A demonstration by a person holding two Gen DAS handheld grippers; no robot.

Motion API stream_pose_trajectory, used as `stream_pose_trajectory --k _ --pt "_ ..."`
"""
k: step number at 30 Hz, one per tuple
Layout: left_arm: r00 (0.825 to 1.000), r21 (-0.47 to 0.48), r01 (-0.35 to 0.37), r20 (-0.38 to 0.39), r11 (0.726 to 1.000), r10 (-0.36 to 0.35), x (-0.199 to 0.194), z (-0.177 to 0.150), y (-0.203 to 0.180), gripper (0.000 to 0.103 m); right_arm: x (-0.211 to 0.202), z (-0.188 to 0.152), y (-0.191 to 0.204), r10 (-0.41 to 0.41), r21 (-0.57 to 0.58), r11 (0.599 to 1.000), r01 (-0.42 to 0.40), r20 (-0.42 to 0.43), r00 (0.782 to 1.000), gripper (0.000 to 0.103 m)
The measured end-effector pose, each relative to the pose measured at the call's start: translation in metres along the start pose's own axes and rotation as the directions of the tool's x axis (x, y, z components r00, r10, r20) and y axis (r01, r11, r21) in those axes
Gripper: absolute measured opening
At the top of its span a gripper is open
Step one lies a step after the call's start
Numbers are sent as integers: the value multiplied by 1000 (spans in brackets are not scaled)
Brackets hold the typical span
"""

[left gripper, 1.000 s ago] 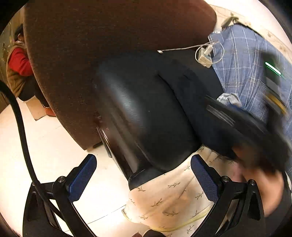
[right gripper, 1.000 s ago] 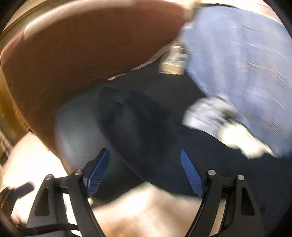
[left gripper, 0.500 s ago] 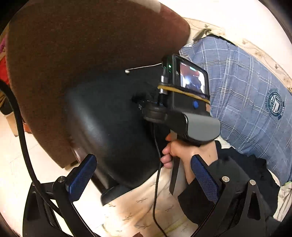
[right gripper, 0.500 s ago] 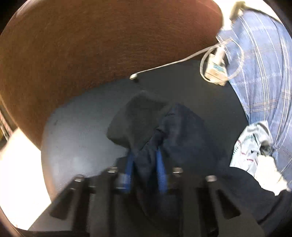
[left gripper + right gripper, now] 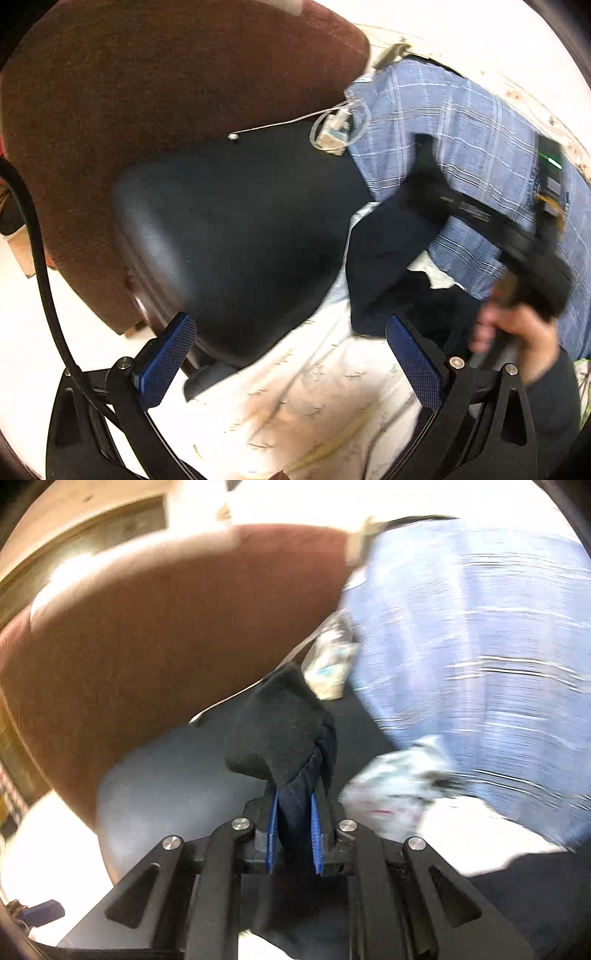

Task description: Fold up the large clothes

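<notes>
Brown velvety chair (image 5: 155, 635); right tongs (image 5: 293, 834) pinching bunched navy cloth (image 5: 284, 734).

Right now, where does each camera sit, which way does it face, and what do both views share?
Left wrist: on the open left gripper, facing the black chair seat; the person's right hand shows.
Right wrist: on the right gripper, whose fingers have just been closing on dark navy cloth.
Shared: brown chair back, blue checked shirt.

No legible text appears in either view. The small white packet (image 5: 334, 133) beside the blue plaid cloth (image 5: 469, 147) carries print too blurred to read.
</notes>
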State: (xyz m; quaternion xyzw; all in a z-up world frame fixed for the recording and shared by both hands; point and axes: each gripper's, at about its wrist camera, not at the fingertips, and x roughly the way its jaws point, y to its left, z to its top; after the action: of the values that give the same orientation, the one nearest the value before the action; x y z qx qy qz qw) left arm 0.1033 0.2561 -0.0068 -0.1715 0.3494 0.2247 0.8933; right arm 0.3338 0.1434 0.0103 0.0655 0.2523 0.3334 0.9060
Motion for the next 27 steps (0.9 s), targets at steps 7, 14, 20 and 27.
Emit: stream_pose_trajectory --k 7,14,20,27 --pt "995 95 96 -39 991 -93 0 -18 -76 103 -120 -20 -105 -166 140 978 158 48 985 15" --pt "979 215 194 -106 957 -174 9 -50 -168 103 -220 -53 -187 -341 235 917 322 45 939 15" --pt "963 311 251 -172 917 -206 26 -92 -240 103 -295 -94 -250 -451 350 838 418 14 893 15" --pt "965 370 238 -198 898 -174 49 -118 -275 103 -333 -175 -321 -502 575 674 464 -103 858 16"
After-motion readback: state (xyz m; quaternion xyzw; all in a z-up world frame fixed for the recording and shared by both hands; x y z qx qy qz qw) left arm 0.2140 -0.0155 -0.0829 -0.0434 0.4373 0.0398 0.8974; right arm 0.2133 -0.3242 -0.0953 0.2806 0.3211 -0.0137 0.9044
